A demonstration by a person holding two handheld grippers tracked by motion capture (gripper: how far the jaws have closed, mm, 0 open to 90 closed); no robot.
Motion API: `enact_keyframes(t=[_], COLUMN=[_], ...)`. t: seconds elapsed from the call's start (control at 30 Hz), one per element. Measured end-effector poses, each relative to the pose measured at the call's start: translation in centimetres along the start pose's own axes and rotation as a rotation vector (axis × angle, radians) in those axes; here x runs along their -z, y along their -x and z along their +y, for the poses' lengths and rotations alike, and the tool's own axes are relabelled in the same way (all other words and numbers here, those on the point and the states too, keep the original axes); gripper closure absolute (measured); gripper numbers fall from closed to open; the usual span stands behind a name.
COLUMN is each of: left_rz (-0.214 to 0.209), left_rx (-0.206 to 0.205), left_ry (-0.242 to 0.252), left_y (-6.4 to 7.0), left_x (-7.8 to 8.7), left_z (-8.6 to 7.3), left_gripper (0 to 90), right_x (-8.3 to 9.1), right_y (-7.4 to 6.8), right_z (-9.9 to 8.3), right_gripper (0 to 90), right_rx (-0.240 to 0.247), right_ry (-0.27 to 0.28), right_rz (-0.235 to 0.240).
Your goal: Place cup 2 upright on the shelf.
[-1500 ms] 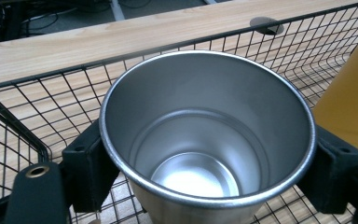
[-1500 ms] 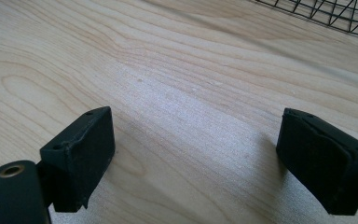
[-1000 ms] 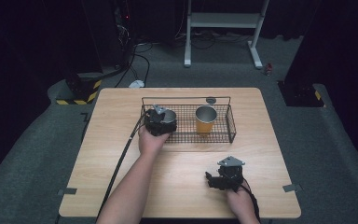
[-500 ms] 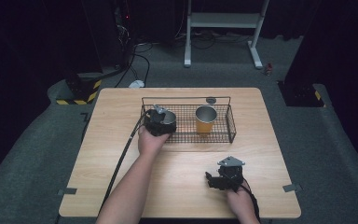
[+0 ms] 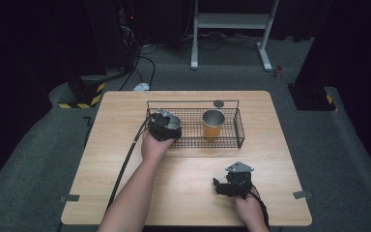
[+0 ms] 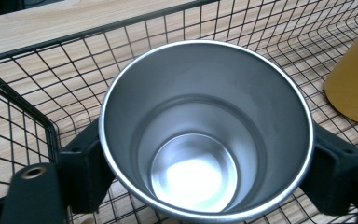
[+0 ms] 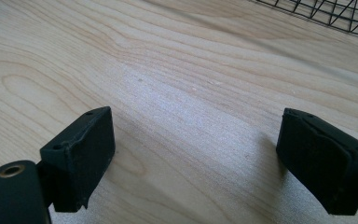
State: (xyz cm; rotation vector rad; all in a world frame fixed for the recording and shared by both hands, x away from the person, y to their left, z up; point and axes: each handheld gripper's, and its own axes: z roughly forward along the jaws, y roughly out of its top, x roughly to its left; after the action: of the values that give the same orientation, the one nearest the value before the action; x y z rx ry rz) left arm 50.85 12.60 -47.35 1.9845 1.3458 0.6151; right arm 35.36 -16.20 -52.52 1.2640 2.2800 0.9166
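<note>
Steel cup, upright with mouth open, sits clamped between both jaws of the left gripper, inside the left end of the black wire basket on the wooden table. Orange cup stands near the basket's middle, just beside the steel cup. Right gripper rests low over bare tabletop near the front edge, jaws spread wide, nothing between them.

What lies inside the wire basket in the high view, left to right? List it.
Left gripper holding the shiny steel cup → orange cup with a steel rim → right end wall of the black wire basket.
</note>
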Motion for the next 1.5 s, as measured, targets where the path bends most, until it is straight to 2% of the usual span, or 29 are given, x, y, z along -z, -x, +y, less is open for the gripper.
enact_keyframes(t=[0.3, 0.4, 1.03, 1.2, 1.5], left_rz=[0.017, 0.015, -0.040, -0.051, -0.052], left_rx=[0.023, 0.023, 0.028, 0.038, 0.029], left_ry=[0.039, 0.054, 0.136, 0.142, 0.139], left_y=[-0.1, -0.2, -0.3, -0.6, -1.0], left_x=[0.7, 1.0, 3.7, 4.3, 4.9], left_z=[0.5, 0.6, 1.2, 1.1, 0.3], left_gripper=[2.5, 0.7, 0.6, 0.7, 0.8], right_x=[0.0, 0.0, 0.0, 0.0, 0.0], right_y=[0.0, 0.0, 0.0, 0.0, 0.0], right_z=[0.0, 0.0, 0.0, 0.0, 0.0], right_gripper=[11.4, 11.4, 11.4, 11.4, 11.4], right_rx=[-0.002, -0.002, -0.002, -0.002, -0.002], right_ry=[0.001, 0.001, 0.000, 0.001, 0.001], right_rz=[0.000, 0.000, 0.000, 0.000, 0.000])
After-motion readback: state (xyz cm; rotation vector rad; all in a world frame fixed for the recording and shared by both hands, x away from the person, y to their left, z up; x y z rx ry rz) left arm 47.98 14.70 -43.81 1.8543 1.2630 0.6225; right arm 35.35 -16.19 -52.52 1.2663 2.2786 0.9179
